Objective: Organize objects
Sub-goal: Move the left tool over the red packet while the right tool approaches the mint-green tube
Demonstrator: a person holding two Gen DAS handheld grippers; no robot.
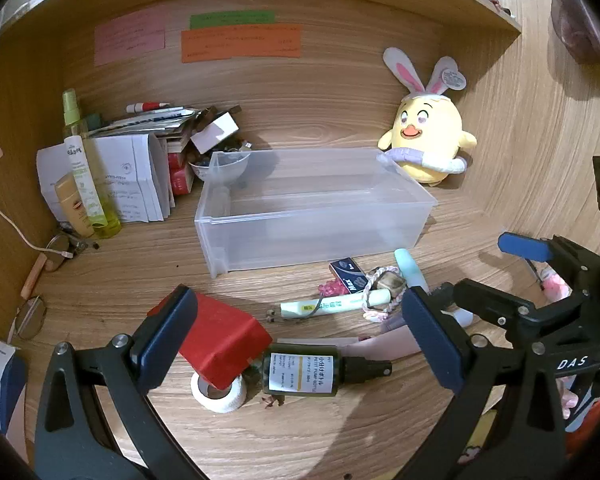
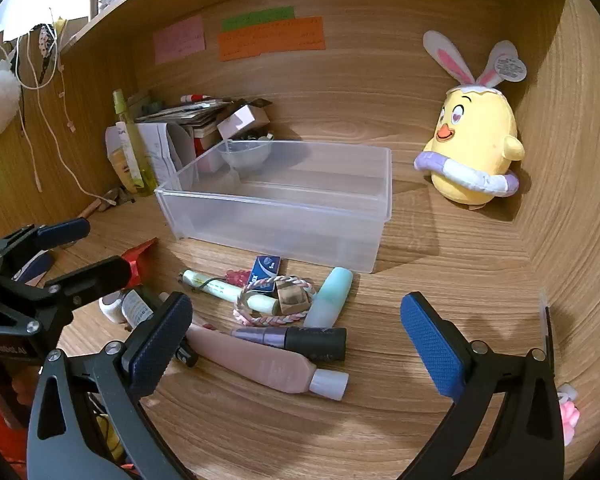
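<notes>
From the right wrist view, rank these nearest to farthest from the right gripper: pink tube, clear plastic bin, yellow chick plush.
1. Pink tube: lying on the desk just ahead of the right gripper, toward its left finger.
2. Clear plastic bin: centre, beyond the clutter.
3. Yellow chick plush: far right, by the back wall.

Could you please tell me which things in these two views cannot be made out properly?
- Sticky notes: the writing is too small and blurred in both views.
- Tape roll, left view: the red box covers its top.
- Dark pump bottle, right view: mostly hidden behind the left gripper.
- Pink item, right view: cut off by the edge.
</notes>
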